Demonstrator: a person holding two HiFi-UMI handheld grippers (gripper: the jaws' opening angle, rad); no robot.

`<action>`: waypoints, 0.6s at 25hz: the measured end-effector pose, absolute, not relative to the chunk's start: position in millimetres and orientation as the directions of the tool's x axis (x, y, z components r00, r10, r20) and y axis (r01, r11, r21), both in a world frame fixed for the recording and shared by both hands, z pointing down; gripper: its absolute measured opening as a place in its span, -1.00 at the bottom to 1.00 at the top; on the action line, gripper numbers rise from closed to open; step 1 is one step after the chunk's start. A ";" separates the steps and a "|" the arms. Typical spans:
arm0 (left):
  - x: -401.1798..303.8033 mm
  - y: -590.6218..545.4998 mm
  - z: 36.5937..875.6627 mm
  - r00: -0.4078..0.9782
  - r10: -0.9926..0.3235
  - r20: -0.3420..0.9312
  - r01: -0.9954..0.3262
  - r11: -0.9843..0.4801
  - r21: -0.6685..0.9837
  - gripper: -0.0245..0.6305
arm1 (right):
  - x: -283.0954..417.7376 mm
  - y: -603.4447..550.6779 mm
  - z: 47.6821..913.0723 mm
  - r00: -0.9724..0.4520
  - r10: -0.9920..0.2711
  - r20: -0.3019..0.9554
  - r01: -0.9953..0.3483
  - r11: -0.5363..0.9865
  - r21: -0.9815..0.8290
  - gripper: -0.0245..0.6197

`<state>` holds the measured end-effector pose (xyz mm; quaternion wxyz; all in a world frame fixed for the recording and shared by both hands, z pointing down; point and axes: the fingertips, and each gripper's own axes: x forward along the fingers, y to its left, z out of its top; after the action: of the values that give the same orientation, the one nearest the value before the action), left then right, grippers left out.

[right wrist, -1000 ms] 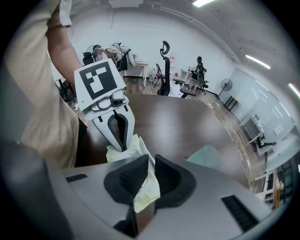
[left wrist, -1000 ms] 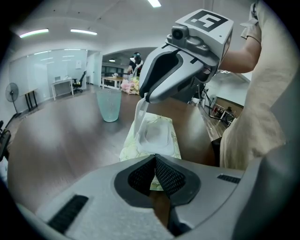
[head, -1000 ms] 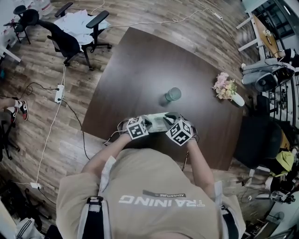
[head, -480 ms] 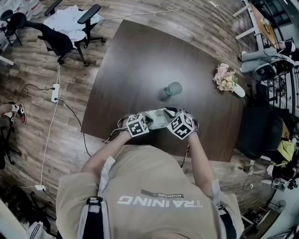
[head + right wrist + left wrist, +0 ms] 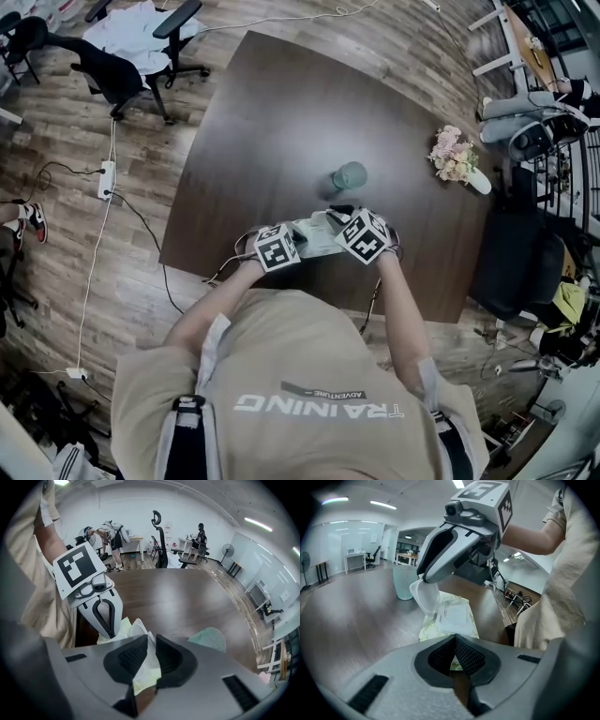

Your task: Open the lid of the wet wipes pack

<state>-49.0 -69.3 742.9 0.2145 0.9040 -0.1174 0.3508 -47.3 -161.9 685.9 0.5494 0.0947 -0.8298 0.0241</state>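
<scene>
The wet wipes pack, pale green with a white top, lies near the front edge of the dark table. My left gripper is shut on the pack's near end and pins it down. My right gripper is shut on the white plastic lid. In the left gripper view the lid stands lifted off the pack, with the right gripper clamped on its top. In the head view the left gripper and the right gripper sit at opposite ends of the pack.
A clear green glass stands just beyond the pack. A small vase of flowers is at the table's right edge. Office chairs and a power strip with cables are on the wooden floor to the left.
My right gripper has shifted a little toward the glass with the lid in it. The left gripper has kept its hold on the pack.
</scene>
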 end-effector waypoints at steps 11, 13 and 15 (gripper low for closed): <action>-50.1 -67.3 743.9 0.739 -0.050 0.671 -0.365 -0.867 0.338 -0.90 | -58.4 -170.3 701.6 -0.341 -0.103 0.935 -0.127 0.990 0.063 -0.79; -49.8 -67.6 743.0 0.742 -0.047 0.669 -0.366 -0.864 0.345 -0.90 | -59.0 -172.2 706.2 -0.332 -0.081 0.940 -0.126 0.991 0.040 -0.79; -50.3 -69.0 743.9 0.743 -0.047 0.667 -0.370 -0.860 0.352 -0.90 | -59.1 -175.0 711.3 -0.325 -0.050 0.945 -0.137 0.991 0.006 -0.79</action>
<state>-50.3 -69.0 743.9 0.2383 0.9027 -0.1153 0.3393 -59.1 -175.0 711.3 0.5783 0.0576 -0.8130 0.0375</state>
